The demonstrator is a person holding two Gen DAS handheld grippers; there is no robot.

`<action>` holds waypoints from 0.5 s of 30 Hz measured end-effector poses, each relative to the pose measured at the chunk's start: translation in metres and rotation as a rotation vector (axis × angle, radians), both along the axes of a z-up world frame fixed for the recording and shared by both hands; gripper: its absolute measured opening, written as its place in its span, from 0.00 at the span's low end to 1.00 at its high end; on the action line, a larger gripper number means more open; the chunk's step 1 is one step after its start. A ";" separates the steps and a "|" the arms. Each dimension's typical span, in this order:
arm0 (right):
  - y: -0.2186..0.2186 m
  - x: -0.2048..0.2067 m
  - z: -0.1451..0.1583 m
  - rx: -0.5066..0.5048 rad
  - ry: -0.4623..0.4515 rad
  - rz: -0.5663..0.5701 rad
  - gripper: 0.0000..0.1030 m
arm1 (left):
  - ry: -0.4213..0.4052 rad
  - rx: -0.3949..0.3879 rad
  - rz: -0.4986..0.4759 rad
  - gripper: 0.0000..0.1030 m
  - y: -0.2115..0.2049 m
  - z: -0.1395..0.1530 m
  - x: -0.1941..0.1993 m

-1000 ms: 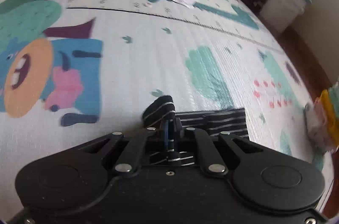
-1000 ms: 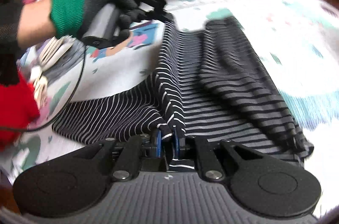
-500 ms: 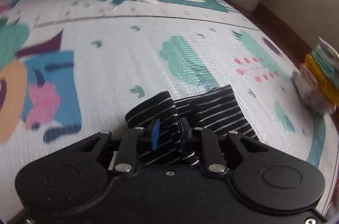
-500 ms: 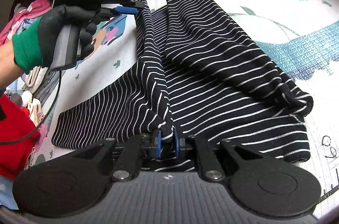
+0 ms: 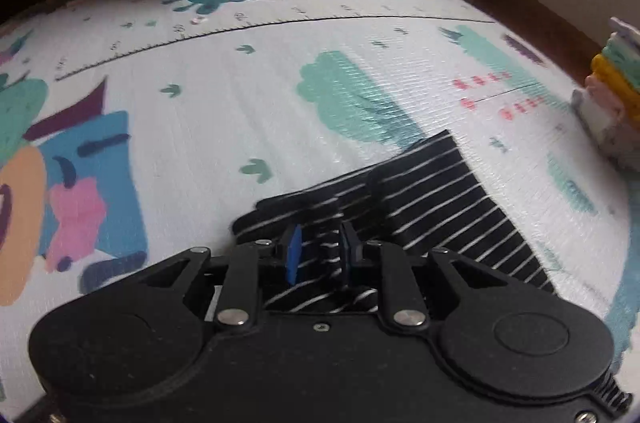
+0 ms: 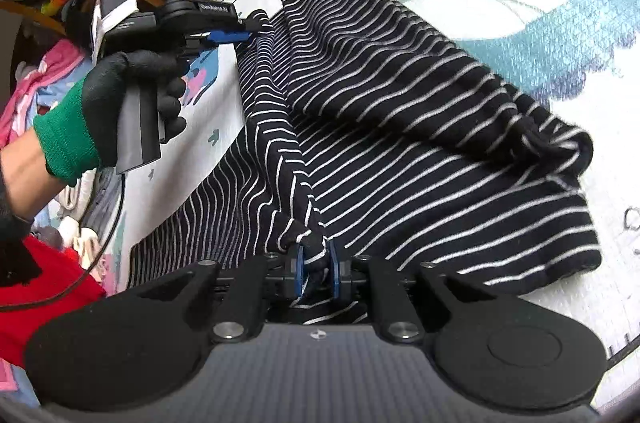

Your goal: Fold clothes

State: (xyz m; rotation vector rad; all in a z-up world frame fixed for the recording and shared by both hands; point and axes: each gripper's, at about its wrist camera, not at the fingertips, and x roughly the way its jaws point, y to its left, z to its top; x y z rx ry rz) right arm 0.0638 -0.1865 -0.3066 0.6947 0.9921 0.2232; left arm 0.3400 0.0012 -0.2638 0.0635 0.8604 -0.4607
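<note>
1. On the left, a gloved hand (image 6: 120, 95) holds the left gripper (image 5: 318, 251); its jaws have just been opening, with a fold of the striped garment (image 6: 420, 127) loose between them, no longer pinched.
2. In the middle, the black garment with thin white stripes lies half-folded on the play mat (image 5: 240, 95). It looks soft, light and floppy, best taken by its edges or corners.
3. On the right, the right gripper (image 6: 316, 271) is clenched on a bunched edge.
</note>
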 end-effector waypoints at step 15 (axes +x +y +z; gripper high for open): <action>0.014 -0.019 0.023 -0.224 -0.152 0.166 0.22 | 0.018 -0.056 -0.172 0.20 0.048 0.038 -0.075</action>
